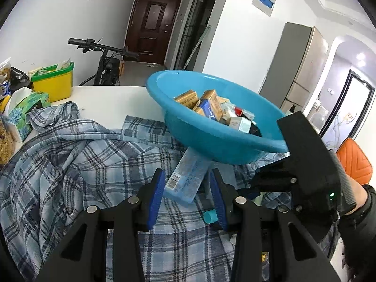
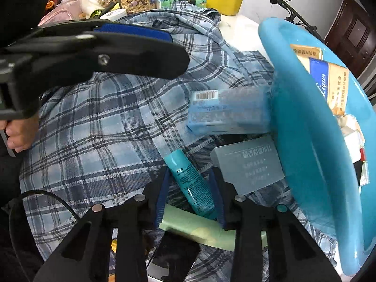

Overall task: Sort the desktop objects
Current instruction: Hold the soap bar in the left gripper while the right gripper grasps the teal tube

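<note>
Widest of all is the white tabletop (image 1: 112, 98), and spread over its near half is a blue plaid shirt (image 2: 105, 129). On the right the big blue basin (image 2: 305, 152) sits tipped up on one side, with cartons heaped inside. A pale blue barcode box (image 2: 230, 115) lies wedged against its wall, and a frosted grey box (image 2: 249, 166) sits just nearer.

The left tool (image 1: 185, 176) hangs over the shirt to the left, its jaws a narrow gap apart with nothing in them.

Now the action: the right tool (image 2: 190, 174) points steeply down at the teal tube (image 2: 190, 183), which lies on the shirt just left of the grey box, its near end over a pale green packet (image 2: 199, 228). The pads flank the tube closely, but I can't tell if they're pressing yet.

The tube lies flat, its long axis slanting across the jaw gap, with the blunt round end pointing far and left and the other end near and right.

That slant is the catch. A good pick, I'd say, means twisting the wrist so the pads meet the tube's long sides squarely, near its middle. Keep the tips clear of shirt folds and the green packet. Then lift straight up before swinging toward the basin, which looks the likely home.
</note>
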The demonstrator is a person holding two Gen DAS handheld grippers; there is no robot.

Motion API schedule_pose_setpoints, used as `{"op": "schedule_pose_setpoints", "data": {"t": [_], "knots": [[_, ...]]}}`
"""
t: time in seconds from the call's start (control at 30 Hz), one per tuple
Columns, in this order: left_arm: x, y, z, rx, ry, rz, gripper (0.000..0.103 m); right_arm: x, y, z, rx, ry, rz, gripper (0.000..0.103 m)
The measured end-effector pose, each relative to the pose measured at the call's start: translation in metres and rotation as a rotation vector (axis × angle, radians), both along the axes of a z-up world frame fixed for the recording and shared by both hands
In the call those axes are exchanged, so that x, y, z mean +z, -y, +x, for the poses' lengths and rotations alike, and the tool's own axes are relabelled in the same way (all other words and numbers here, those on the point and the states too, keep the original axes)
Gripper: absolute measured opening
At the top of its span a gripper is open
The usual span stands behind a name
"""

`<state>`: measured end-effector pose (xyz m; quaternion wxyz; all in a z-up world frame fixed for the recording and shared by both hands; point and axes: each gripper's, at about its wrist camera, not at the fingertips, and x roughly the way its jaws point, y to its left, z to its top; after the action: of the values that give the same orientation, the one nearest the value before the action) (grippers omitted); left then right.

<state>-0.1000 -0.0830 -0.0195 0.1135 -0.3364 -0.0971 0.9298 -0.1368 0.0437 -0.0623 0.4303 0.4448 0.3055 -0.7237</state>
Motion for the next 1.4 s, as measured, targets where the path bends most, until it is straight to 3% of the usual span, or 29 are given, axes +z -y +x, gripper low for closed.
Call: {"op": "schedule_pose_setpoints", "data": {"t": [0.2, 0.5, 0.67, 0.83, 0.9, 0.97, 1.03, 1.23, 1.33, 1.4], "knots": [[-0.008, -0.002, -0.005, -0.001, 0.032, -0.020, 0.041, 0.012, -0.013, 0.000, -0.037, -0.015, -0.055, 0.021], [-0.023, -0.013, -0.022, -0.024, 0.053, -0.079, 0.041, 0.036, -0.043, 0.014, -0.064, -0.013, -0.155, 0.019], [-0.040, -0.026, -0.041, -0.092, 0.092, -0.143, 0.041, 0.040, -0.061, 0.024, -0.065, -0.012, -0.188, 0.018], [-0.046, -0.028, -0.045, -0.096, 0.088, -0.168, 0.041, 0.040, -0.067, 0.026, -0.063, -0.003, -0.210, 0.017], [-0.047, -0.031, -0.045, -0.101, 0.081, -0.188, 0.047, 0.040, -0.070, 0.028, -0.063, 0.001, -0.215, 0.017], [-0.048, -0.035, -0.044, -0.119, 0.084, -0.197, 0.067, 0.041, -0.072, 0.027, -0.067, -0.001, -0.217, 0.017], [-0.048, -0.036, -0.043, -0.122, 0.083, -0.207, 0.074, 0.042, -0.075, 0.027, -0.072, -0.003, -0.223, 0.017], [-0.056, -0.029, -0.053, -0.106, 0.152, -0.156, 0.073, 0.041, -0.076, 0.027, -0.076, -0.002, -0.220, 0.017], [-0.055, -0.030, -0.052, -0.123, 0.141, -0.133, 0.042, 0.042, -0.076, 0.028, -0.073, -0.001, -0.223, 0.017], [-0.055, -0.034, -0.051, -0.120, 0.139, -0.165, 0.042, 0.042, -0.077, 0.029, -0.073, -0.004, -0.223, 0.017]]}}
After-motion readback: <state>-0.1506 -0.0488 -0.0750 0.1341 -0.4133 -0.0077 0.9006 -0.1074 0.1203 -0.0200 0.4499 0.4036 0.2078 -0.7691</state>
